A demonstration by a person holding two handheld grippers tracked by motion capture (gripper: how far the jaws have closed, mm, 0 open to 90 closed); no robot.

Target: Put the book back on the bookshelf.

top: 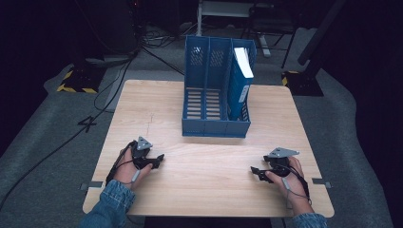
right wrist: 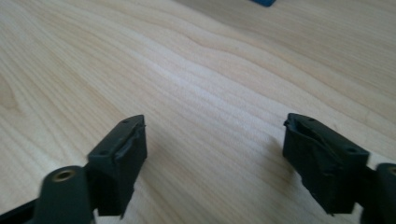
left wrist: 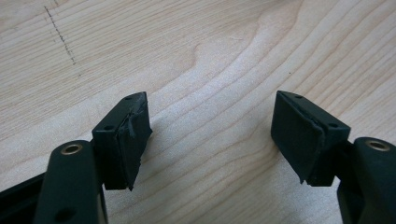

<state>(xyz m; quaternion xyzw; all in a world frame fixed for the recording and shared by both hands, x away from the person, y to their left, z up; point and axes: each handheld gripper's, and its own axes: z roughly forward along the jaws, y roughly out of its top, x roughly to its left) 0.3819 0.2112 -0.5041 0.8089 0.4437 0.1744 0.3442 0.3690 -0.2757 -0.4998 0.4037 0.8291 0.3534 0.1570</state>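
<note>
A person in denim sleeves rests both hands on a pale, square wooden table with rounded corners [top: 209, 180], each hand holding a black two-jaw gripper low on the bare boards. The left gripper [top: 159, 159] sits at about 8 o'clock on the tabletop, its jaws aimed toward the centre; its own view shows the two black pads [left wrist: 126, 140] spread wide with only wood grain and a faint dotted pencil line between them, nothing gripped. The right gripper [top: 254, 171] sits at about 4 o'clock, its jaws also pointing inward; in its own view the jaws stand well apart over blond, wavy-grained wood, holding nothing. A grey three-cornered plate tops each tool, and a thin cable loops from each across the wrist. At 12 o'clock, well apart from both hands, stands a blue perforated plastic file rack with three upright compartments [top: 209, 90]; a blue-spined, white-edged binder [top: 241, 80] stands, slightly tilted, in the compartment at the rack's right, while the other two slots show slatted floors. A corner of the rack's blue base [right wrist: 264, 2] peeks in at the top of the right gripper view. Around the table lies grey carpet [top: 57, 123] crossed by black cables, with yellow-and-black striped hazard blocks [top: 76, 83] at 10 o'clock, and the room beyond falls into darkness around metal furniture legs.
</note>
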